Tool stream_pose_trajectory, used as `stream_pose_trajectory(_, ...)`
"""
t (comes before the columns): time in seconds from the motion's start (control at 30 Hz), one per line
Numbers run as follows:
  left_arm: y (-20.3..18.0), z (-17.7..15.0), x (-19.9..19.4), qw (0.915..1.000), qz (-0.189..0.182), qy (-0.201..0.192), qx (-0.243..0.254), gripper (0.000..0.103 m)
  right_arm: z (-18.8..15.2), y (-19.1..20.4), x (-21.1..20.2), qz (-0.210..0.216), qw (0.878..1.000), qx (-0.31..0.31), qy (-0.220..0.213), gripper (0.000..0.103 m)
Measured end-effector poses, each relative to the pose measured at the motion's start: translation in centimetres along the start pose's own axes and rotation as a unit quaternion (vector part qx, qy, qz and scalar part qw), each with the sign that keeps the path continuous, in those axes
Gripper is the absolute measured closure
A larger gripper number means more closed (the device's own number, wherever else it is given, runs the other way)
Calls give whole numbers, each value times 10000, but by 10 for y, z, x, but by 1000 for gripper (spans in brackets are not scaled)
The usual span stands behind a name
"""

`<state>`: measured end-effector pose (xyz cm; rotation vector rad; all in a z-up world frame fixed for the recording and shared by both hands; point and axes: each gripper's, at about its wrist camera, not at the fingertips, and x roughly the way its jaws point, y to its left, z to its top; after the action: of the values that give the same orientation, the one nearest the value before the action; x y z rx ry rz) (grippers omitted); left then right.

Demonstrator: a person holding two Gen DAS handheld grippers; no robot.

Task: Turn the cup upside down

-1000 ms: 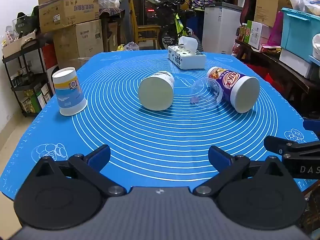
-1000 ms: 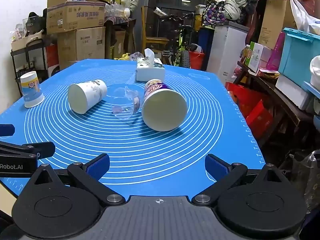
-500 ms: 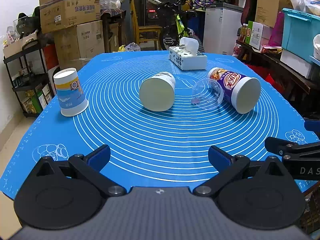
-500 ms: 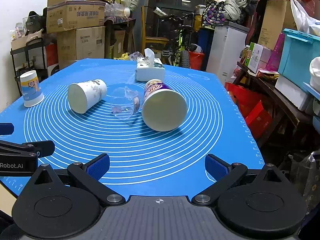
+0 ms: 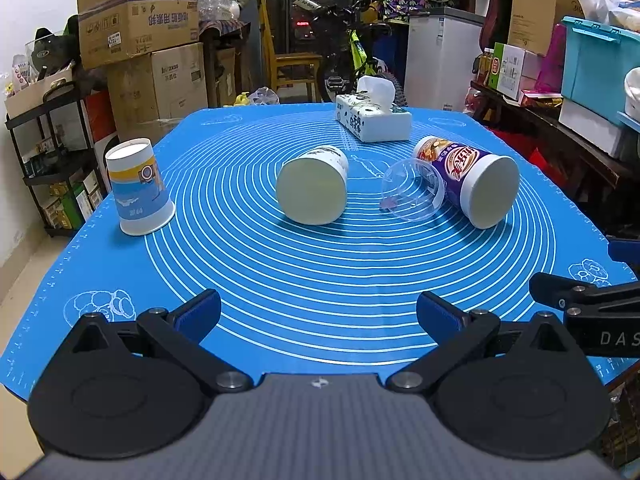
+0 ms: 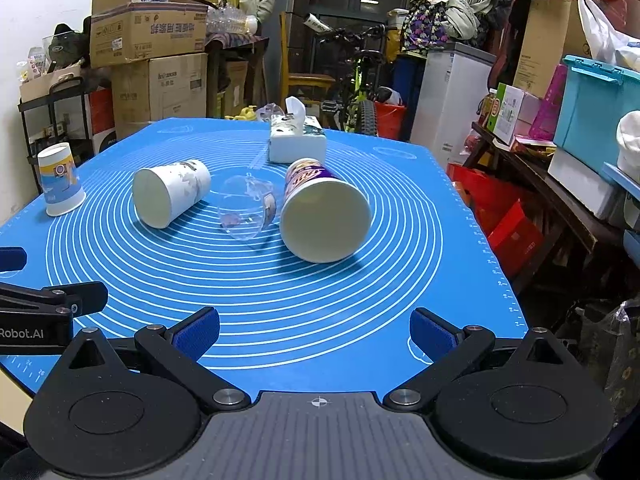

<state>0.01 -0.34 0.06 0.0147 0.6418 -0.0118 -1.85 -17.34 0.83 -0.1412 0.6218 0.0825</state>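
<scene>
Gaping wide, left claw (image 5: 318,314) and right claw (image 6: 315,330) hold nothing.

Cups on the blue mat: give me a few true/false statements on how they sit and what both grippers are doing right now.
1. The blue-and-yellow cup stands upside down near the mat's left edge. True.
2. The white cup stands upright. False: it lies on its side, flat end toward the cameras.
3. The clear plastic cup lies on its side between the white cup and the purple cup. True.
4. The left gripper is shut on the purple cup. False: its jaws are open and hold nothing.
5. The right gripper is open, short of all the cups. True.
6. The tissue box sits nearer the cameras than the cups. False: it sits behind them.
</scene>
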Motion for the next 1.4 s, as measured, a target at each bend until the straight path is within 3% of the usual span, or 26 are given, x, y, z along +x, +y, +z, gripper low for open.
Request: stream_pose_trajectory(1.4,-2,-2,3,9999,70,48,120,0,-1,-2,0,8,10000,40,2,3)
